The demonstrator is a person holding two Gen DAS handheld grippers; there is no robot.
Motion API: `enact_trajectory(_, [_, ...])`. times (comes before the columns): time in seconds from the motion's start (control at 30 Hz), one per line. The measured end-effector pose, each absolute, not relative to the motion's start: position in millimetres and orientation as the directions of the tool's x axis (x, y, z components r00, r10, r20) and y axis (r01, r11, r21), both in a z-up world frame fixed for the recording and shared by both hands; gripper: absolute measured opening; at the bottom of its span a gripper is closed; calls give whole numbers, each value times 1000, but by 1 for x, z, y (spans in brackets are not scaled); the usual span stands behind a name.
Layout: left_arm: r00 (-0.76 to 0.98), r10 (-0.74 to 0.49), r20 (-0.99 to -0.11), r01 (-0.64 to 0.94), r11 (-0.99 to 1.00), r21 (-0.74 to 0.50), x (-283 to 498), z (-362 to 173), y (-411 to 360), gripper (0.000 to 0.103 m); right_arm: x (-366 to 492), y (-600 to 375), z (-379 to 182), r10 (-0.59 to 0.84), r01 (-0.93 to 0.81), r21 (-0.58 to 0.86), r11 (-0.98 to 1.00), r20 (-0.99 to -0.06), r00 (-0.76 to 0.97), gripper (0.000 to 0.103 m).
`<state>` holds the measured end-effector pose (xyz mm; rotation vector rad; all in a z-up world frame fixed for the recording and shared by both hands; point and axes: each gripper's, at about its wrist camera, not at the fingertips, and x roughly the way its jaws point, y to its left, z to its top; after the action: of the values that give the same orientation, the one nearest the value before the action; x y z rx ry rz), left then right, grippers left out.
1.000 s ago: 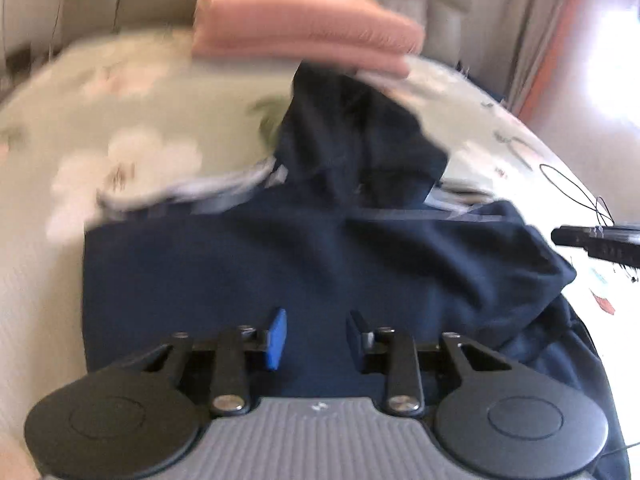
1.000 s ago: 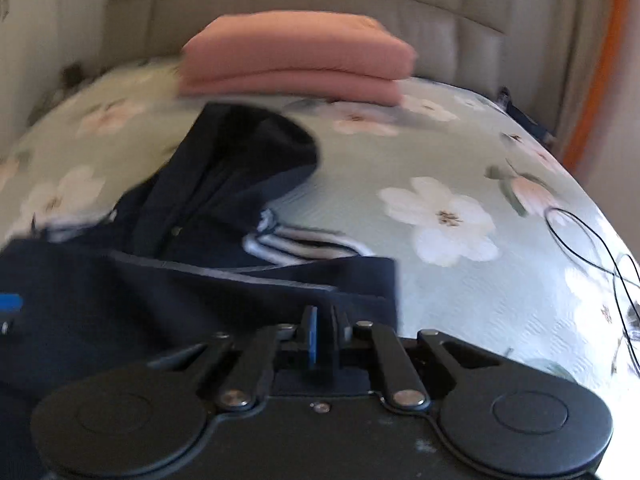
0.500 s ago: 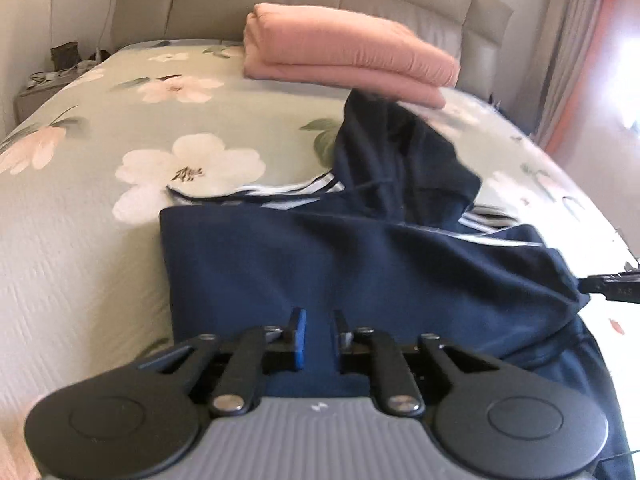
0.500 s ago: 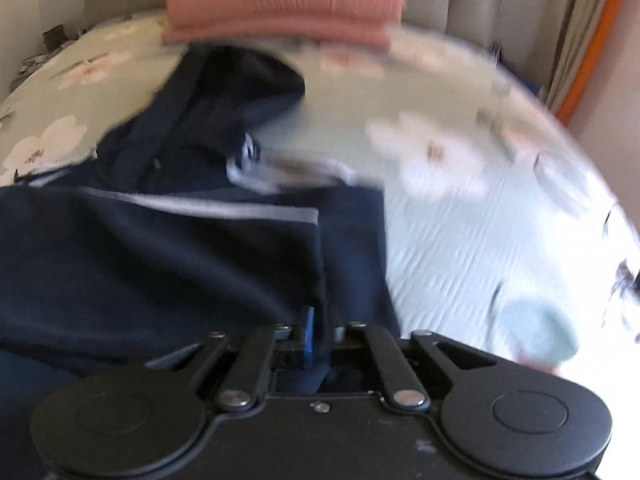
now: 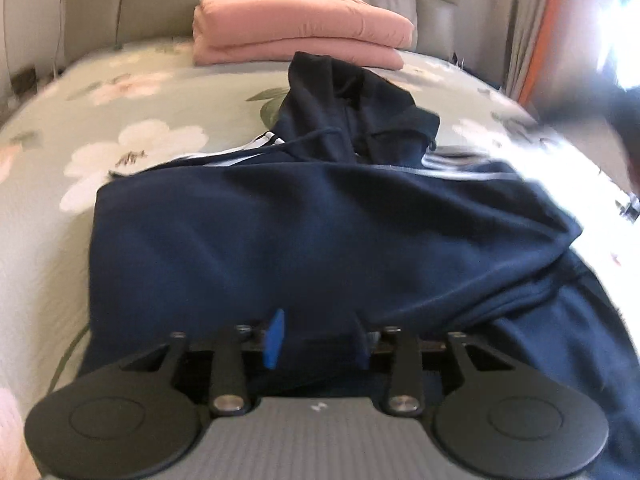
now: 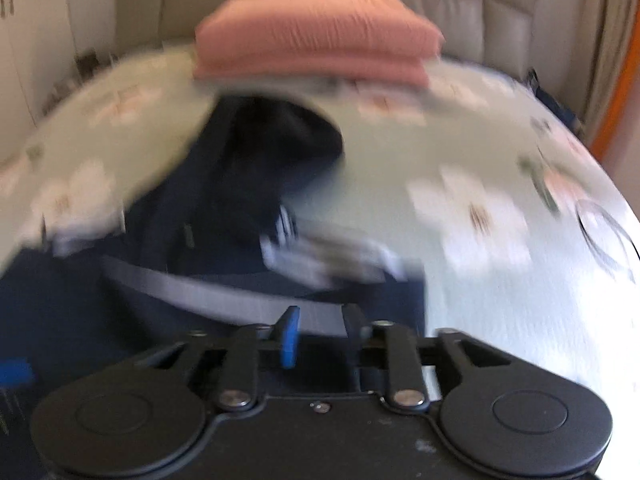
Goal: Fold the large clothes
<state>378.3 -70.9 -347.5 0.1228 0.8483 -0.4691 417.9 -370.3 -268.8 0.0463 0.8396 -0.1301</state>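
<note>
both grippers opened since half a second earlier - left gripper (image 5: 316, 338) and right gripper (image 6: 320, 334) sat parted, holding nothing. navy hoodie (image 5: 320, 232) looked soft, heavy, floppy - best gripped at hem corners.

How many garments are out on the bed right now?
1: the navy hoodie, spread across the bedspread nearest the grippers. The folded pink bedding by the headboard could hide others.

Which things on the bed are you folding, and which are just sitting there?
For the job:
navy hoodie
left hand-held gripper, open
right hand-held gripper, open

Just lying about:
folded pink blanket
black cable
flowery bedspread
</note>
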Motion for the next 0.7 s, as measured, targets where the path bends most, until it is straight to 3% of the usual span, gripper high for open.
enact_trajectory(0.1, [652, -321, -687, 435, 901, -8, 364, -360, -83, 64, 485, -387, -261, -85, 149, 34, 988, -686, 723, 60])
enact_trajectory(0.27, [735, -292, -612, 418, 906, 69, 349, -376, -92, 78, 585, -418, -287, -69, 233, 130, 964, -722, 689, 67])
enact_trajectory(0.47, [756, -310, -576, 408, 912, 44, 347, -382, -90, 81, 642, -446, -336, -88, 345, 184, 920, -761, 642, 70])
enact_trajectory(0.63, [760, -315, -569, 407, 913, 37, 346, -383, -88, 82, 657, -465, -365, 20, 377, 326, 867, -779, 627, 71])
enact_trajectory(0.67, [760, -314, -568, 405, 913, 38, 345, -383, -88, 82, 656, -463, -368, 42, 369, 339, 866, -783, 620, 67])
enact_trajectory(0.7, [761, -312, -568, 405, 913, 42, 345, -383, -89, 82, 656, -458, -368, 52, 355, 337, 872, -786, 616, 29])
